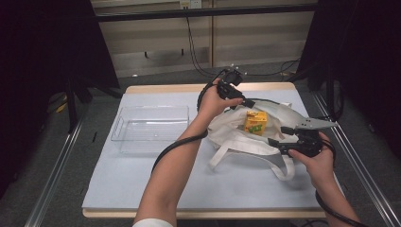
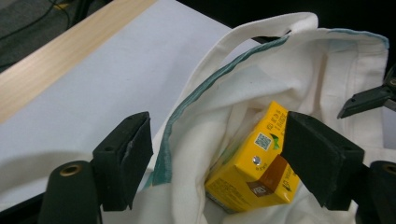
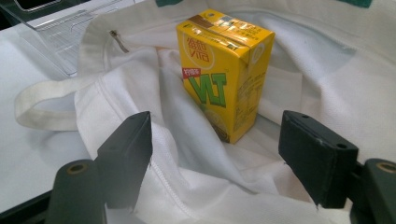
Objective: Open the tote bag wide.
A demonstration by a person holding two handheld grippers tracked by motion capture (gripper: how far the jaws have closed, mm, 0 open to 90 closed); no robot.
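high view has the yellow cardboard juice carton [image 1: 255,122] standing inside the white cloth tote bag [image 1: 227,130] on the table [image 1: 142,175]. left claw [image 1: 246,102] and right claw [image 1: 274,144] both gape open, gripping nothing.

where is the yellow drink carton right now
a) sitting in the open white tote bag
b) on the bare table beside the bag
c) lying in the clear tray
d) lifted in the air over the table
a, the yellow drink carton sits among the folds of the white tote bag, while the clear tray lies apart at the left.
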